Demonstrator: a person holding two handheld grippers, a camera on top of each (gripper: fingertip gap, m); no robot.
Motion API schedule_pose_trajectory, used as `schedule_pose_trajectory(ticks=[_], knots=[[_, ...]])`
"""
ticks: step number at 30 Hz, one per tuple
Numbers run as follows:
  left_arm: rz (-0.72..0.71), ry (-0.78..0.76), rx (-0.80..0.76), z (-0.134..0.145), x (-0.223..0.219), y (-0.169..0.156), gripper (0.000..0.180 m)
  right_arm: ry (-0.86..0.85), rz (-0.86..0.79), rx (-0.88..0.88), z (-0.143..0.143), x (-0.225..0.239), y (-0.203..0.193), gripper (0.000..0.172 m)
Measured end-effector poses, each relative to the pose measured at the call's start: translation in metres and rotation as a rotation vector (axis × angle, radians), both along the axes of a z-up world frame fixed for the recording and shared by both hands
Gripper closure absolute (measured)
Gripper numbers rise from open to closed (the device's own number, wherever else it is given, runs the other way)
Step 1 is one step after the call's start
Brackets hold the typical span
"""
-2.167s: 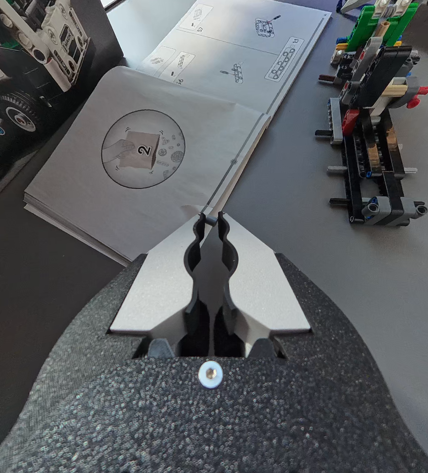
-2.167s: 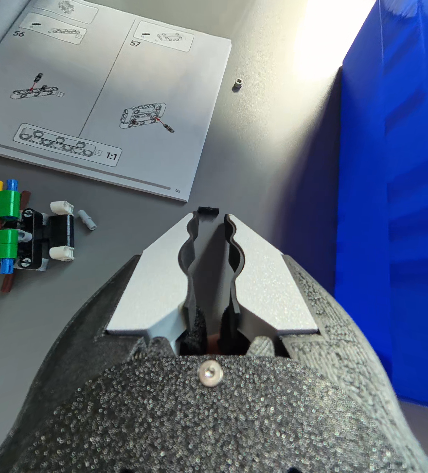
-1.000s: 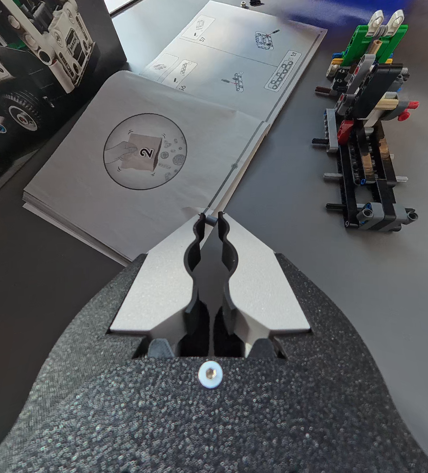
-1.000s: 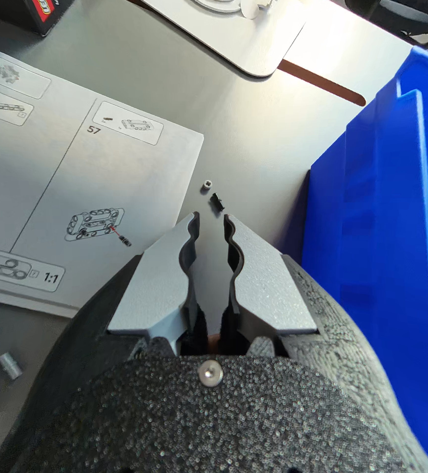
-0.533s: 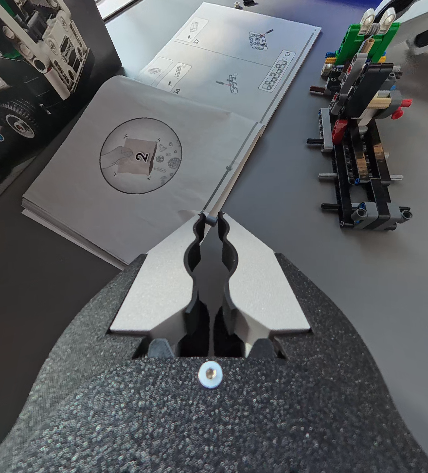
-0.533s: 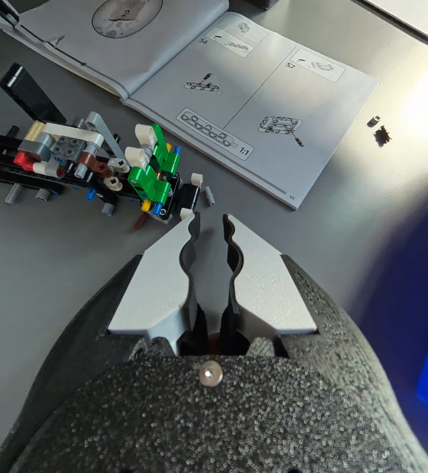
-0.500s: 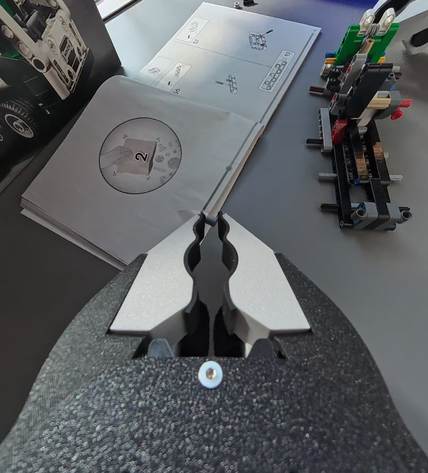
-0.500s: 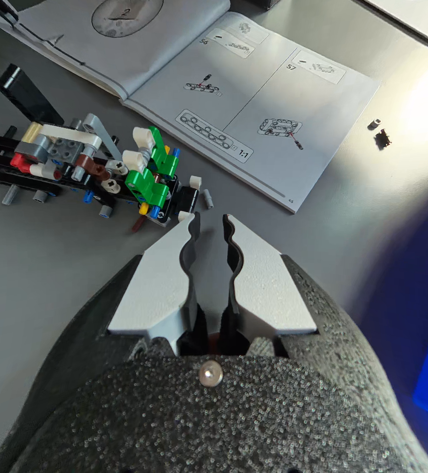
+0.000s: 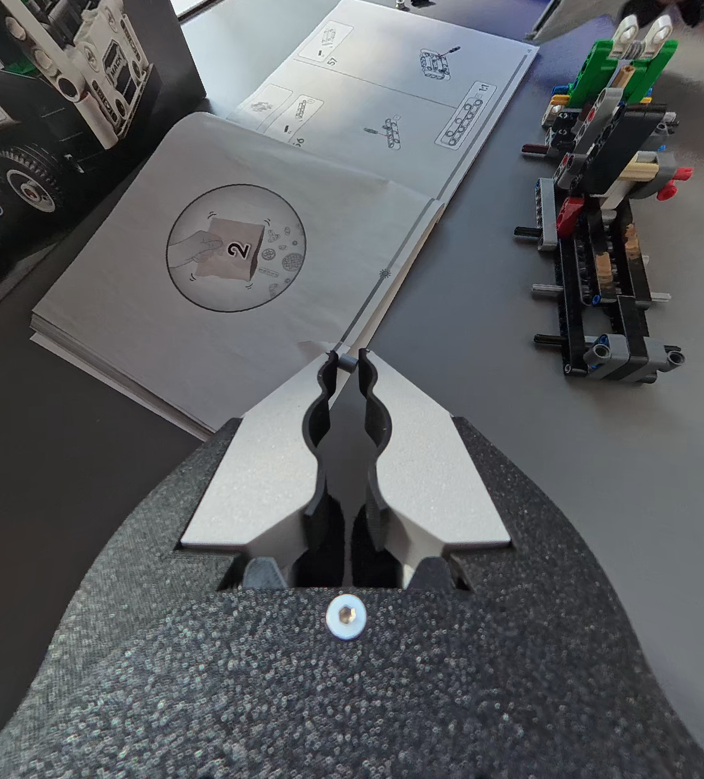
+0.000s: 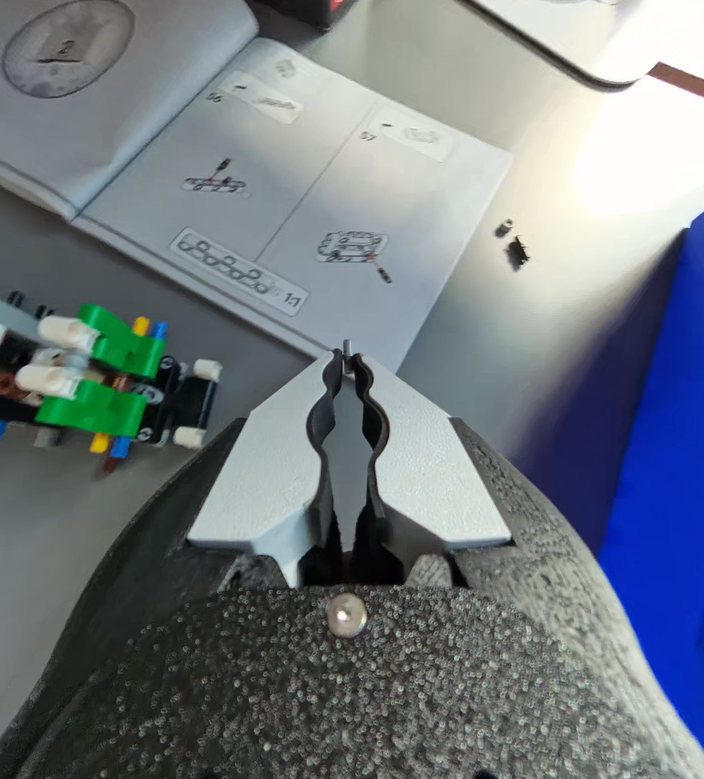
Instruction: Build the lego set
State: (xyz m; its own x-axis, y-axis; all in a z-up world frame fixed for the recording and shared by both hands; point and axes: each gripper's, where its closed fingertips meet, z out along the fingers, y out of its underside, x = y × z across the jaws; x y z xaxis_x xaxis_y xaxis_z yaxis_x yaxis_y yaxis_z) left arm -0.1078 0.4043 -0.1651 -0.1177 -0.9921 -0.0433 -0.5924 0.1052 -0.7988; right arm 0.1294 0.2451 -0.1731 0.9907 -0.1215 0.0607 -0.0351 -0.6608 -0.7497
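Table: we see a grey tabletop (image 9: pixel 489 442) under everything, darker at the left in the left wrist view, with a bright patch of light at the far right in the right wrist view
Blue bin: a tall blue bin (image 10: pixel 679 379) stands at the right of the right wrist view, well apart from the model
Box: a dark printed box (image 9: pixel 47 105) with a truck picture stands at the far left, just beside the booklet
Booklet: an open instruction booklet (image 9: pixel 215 316) lies flat between the box and the model; we find its near corner directly behind both pairs of fingertips
Brick model: a long black frame with grey, red, tan, white and green parts (image 9: pixel 603 236) lies to the right of the booklet; in the right wrist view its green end (image 10: pixel 106 379) sits at the left, near the fingers but apart from them
Loose parts: a small black piece (image 10: pixel 518 252) and a tiny grey one (image 10: pixel 504 228) lie together on the table past the booklet's far corner
Left gripper: the left gripper (image 9: pixel 347 363) has its fingers narrow, pressed on a short dark grey bush (image 9: pixel 348 363) lying crosswise between the tips
Right gripper: the right gripper (image 10: pixel 345 361) has its fingers almost together, pinching a thin grey pin (image 10: pixel 346 350) that stands upright, its top poking above the tips
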Motion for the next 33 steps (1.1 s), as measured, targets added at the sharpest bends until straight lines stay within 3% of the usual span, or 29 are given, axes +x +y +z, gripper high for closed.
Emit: schedule_pose_trajectory(ticks=[1, 7, 15, 17, 21, 27, 31, 33], knots=[[-0.002, 0.003, 0.0, -0.001, 0.0, -0.001, 0.172, -0.009, -0.07, 0.003, 0.002, 0.016, 0.002, 0.168], [-0.016, 0.008, 0.002, -0.002, 0.001, -0.005, 0.172, -0.036, -0.351, -0.064, -0.013, 0.097, 0.027, 0.168], [-0.019, -0.003, 0.004, 0.002, 0.001, -0.005, 0.172, -0.076, -0.355, -0.088, -0.014, 0.115, 0.041, 0.167], [-0.028, -0.017, -0.023, 0.004, 0.005, -0.009, 0.173, -0.061, -0.357, -0.076, -0.013, 0.115, 0.041, 0.157], [-0.067, -0.038, -0.047, 0.031, 0.029, -0.026, 0.173, -0.105, -0.332, -0.018, 0.012, 0.101, 0.026, 0.153], [-0.255, -0.022, 0.012, 0.087, 0.127, -0.068, 0.173, -0.037, -0.173, 0.253, 0.053, 0.006, -0.025, 0.154], [-0.392, 0.111, 0.093, 0.058, 0.225, -0.086, 0.174, 0.073, -0.132, 0.48, 0.07, -0.032, -0.061, 0.154], [-0.392, 0.156, 0.112, 0.04, 0.277, -0.083, 0.173, 0.087, -0.126, 0.575, 0.075, -0.036, -0.074, 0.154]])
